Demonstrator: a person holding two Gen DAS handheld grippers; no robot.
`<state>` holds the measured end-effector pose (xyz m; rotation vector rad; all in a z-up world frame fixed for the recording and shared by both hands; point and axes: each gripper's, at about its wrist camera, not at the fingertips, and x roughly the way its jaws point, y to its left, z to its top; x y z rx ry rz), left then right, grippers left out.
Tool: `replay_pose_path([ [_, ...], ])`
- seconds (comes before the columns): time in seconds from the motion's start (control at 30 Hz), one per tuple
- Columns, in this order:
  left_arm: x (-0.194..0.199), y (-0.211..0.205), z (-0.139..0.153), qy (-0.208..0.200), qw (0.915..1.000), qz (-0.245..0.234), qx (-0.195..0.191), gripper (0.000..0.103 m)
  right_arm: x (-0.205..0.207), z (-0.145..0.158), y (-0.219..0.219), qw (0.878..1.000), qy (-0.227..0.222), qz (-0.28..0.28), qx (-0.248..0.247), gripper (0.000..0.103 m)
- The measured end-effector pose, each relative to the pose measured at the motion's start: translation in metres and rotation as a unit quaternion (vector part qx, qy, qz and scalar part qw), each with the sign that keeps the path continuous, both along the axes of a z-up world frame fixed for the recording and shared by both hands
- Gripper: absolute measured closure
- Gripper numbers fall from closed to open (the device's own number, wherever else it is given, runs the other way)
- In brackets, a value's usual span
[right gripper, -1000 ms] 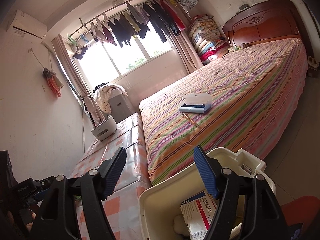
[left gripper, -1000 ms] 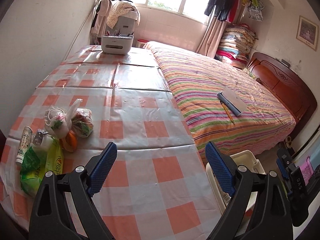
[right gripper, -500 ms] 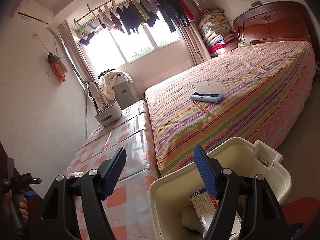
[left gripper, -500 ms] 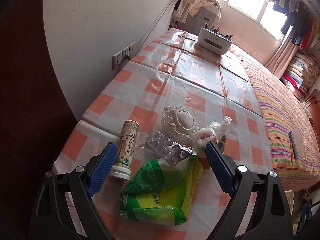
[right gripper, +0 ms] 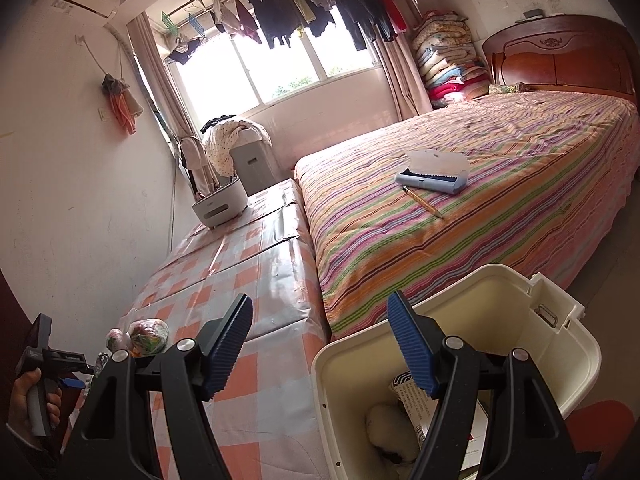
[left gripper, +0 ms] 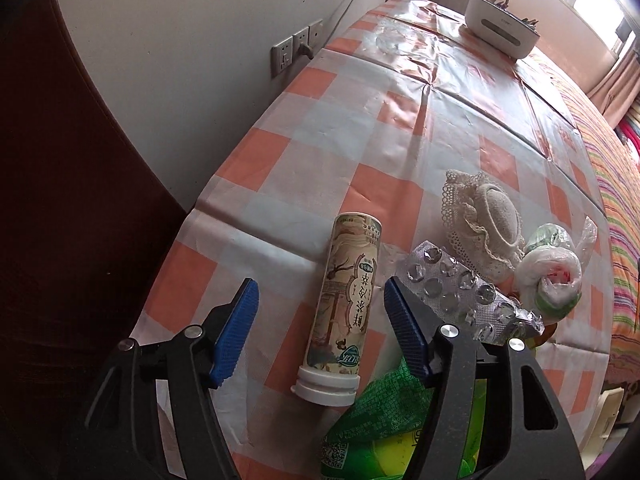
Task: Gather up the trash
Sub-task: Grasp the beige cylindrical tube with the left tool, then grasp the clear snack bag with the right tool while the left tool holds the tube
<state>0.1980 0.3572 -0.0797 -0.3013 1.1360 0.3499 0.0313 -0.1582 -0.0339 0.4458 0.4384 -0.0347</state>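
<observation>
A tall tea bottle (left gripper: 348, 300) with a white cap lies on the orange-checked tablecloth (left gripper: 400, 120). It sits between the fingers of my left gripper (left gripper: 320, 284), whose jaws are closing; the pads stand clear of it on both sides. Beside the bottle lie an empty silver blister pack (left gripper: 452, 292), a green snack bag (left gripper: 384, 424) and knotted plastic bags (left gripper: 552, 276). My right gripper (right gripper: 320, 300) hangs open and empty over the rim of the cream trash bin (right gripper: 480, 320), which holds a carton (right gripper: 408, 396) and a white wad (right gripper: 386, 424).
A lace cushion (left gripper: 484, 216) lies behind the blister pack. A white box (left gripper: 500, 32) stands at the table's far end, with wall sockets (left gripper: 296, 48) on the left. The striped bed (right gripper: 480, 240) carries a blue case (right gripper: 434, 172) and a pencil (right gripper: 422, 202). A hand (right gripper: 28, 396) grips the left tool.
My left gripper swung left and tipped down over the trash pile; its jaws narrowed around the bottle. The right gripper drifted slightly, still over the bin.
</observation>
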Motion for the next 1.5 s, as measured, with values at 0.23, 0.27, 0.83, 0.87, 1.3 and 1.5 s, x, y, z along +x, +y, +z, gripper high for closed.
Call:
replay_pose_path([
  [0.23,0.011,-0.006,-0.016,0.025,0.9994,-0.021,0.015,0.056,0.039,0.013,0.036,0.998,0.011,0.069,-0.006,0.035],
  [0.27,0.012,-0.007,-0.015,0.025,0.9992,-0.024,0.018,0.059,0.045,0.018,0.044,0.997,0.006,0.081,-0.013,0.035],
  [0.83,-0.004,-0.007,0.007,-0.040,0.9987,-0.032,-0.005,0.075,0.144,0.003,0.236,0.933,0.054,0.346,-0.081,0.035],
  [0.87,-0.005,-0.009,0.009,-0.045,0.9984,-0.034,-0.006,0.075,0.151,-0.003,0.239,0.932,0.068,0.348,-0.072,0.035],
  [1.3,-0.013,-0.005,0.021,-0.072,0.9964,-0.036,-0.028,0.075,0.212,-0.033,0.256,0.925,0.147,0.351,0.012,0.035],
  [1.5,-0.017,-0.004,0.031,-0.091,0.9945,-0.038,-0.034,0.075,0.234,-0.048,0.254,0.916,0.179,0.348,0.089,0.035],
])
